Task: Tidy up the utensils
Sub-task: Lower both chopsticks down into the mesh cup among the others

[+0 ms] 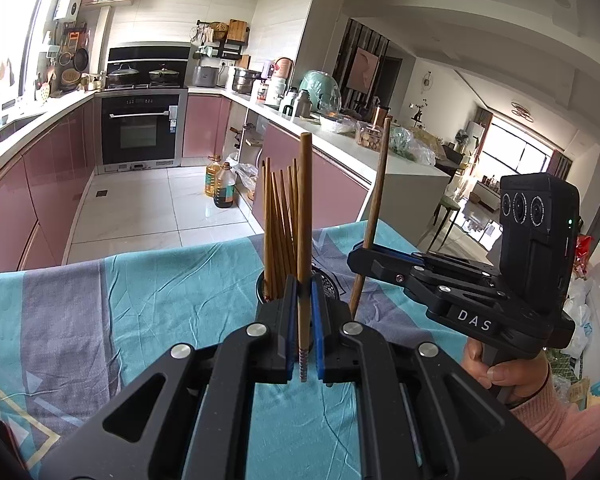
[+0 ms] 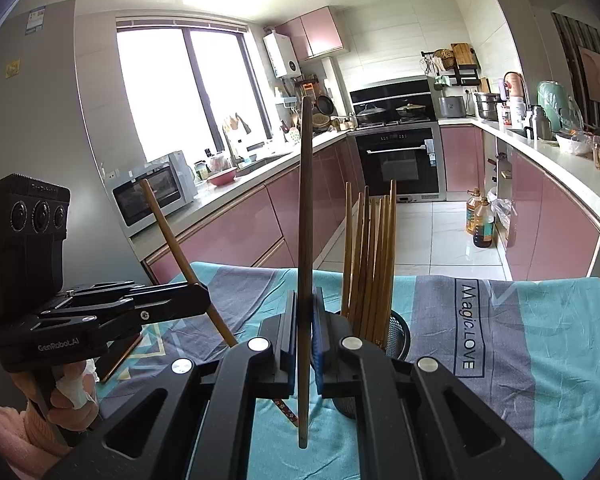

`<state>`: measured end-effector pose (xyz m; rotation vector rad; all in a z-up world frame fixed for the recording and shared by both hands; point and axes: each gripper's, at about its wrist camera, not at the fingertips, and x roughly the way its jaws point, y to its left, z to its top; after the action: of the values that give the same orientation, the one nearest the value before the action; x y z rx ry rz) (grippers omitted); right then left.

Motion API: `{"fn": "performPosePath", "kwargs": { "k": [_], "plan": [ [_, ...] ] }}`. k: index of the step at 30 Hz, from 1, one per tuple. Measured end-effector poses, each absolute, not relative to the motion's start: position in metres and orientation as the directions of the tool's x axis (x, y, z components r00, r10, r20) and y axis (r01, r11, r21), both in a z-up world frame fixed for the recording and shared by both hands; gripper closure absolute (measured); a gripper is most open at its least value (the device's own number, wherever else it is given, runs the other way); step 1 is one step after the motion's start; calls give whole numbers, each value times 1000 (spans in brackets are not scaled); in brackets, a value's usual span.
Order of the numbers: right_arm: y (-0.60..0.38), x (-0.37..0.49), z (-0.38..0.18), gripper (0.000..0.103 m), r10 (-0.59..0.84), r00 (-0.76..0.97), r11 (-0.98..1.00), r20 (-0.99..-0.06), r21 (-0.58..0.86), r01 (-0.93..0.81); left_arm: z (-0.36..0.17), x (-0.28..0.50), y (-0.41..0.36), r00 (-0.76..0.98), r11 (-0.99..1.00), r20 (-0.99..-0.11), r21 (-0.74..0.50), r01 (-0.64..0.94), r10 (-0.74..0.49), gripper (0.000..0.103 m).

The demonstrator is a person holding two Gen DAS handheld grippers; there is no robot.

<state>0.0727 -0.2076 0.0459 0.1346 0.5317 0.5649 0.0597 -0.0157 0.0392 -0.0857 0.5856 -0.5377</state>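
left hand-held gripper [image 1: 303, 316] clamps upright chopstick [image 1: 305, 216] | right hand-held gripper [image 2: 305, 332] clamps another chopstick [image 2: 306, 200] (both just before holder [image 2: 398, 334])

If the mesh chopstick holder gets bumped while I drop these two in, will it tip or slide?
Probably tippy: the mesh holder is narrow, with tall chopsticks leaning to one side. It may also slide, since it stands on loose, wrinkled cloth. It looks light, being open mesh.
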Motion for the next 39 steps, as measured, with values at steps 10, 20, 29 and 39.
{"fn": "performPosePath", "kwargs": {
  "k": [10,20,29,39],
  "plan": [
    [-208,76,55,97,545,723,838,-424,253,-484,51,55,-15,711,854,-478,-217,473,-515,95],
    [-207,80,65,97,542,736,840,-406,234,-490,62,39,-10,729,852,-446,-203,483,-519,95],
    [-207,83,71,97,539,746,842,-391,218,-494,72,33,-7,737,848,-423,-204,488,-526,95],
    [-210,86,74,97,533,756,846,-380,222,-484,79,28,4,748,852,-410,-212,478,-522,95]
  ]
}}
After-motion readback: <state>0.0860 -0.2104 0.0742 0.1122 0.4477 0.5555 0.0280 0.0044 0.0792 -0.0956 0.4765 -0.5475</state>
